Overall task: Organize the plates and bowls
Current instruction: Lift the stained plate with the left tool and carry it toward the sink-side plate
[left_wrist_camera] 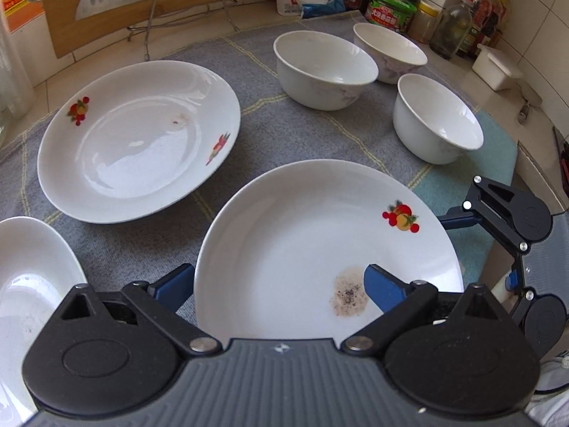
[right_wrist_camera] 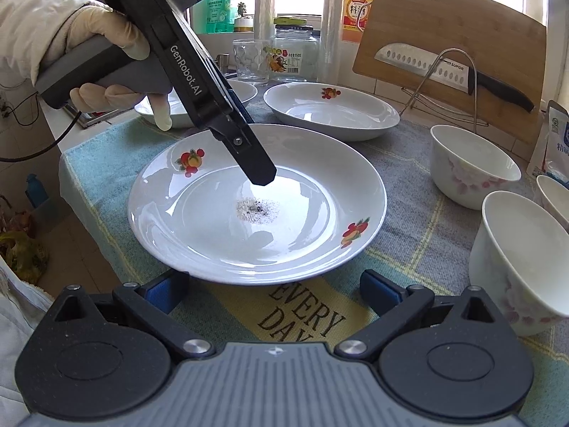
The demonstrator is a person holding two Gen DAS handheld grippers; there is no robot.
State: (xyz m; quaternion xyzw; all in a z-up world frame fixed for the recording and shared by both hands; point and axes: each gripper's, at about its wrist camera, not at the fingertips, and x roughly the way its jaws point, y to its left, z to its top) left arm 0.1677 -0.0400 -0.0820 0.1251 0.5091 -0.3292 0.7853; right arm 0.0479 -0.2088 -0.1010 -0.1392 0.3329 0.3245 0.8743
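Lettering ran down the left gripper (right_wrist_camera: 261,174) in the right wrist view: "DAS" and "GenRobot.AI". A gloved hand (right_wrist_camera: 106,57) held it, its finger tip hanging over the soiled plate (right_wrist_camera: 256,235). That plate sat on a woven mat (right_wrist_camera: 306,316) printed "EVERY DAY", a line the left wrist view never showed. The knife (right_wrist_camera: 444,67) leaning on the bamboo cutting board (right_wrist_camera: 455,21) read "SUPOR", and an orange bottle (right_wrist_camera: 357,3) carried Chinese characters too small to read surely.

From its own camera, the left gripper's (left_wrist_camera: 277,284) jaws stood wide apart, straddling the plate's (left_wrist_camera: 320,242) near rim, one blue pad (left_wrist_camera: 382,286) over the dish by the stain, the other outside; neither pressed it. Only that view showed a green-lidded jar (left_wrist_camera: 391,9) and condiment bottles (left_wrist_camera: 480,25) behind three white bowls (left_wrist_camera: 325,69). A second plate (left_wrist_camera: 138,138) lay clear; a third (left_wrist_camera: 32,284) was cut off at the edge.

The right gripper (right_wrist_camera: 281,293) hovered open over the mat, grasping nothing.
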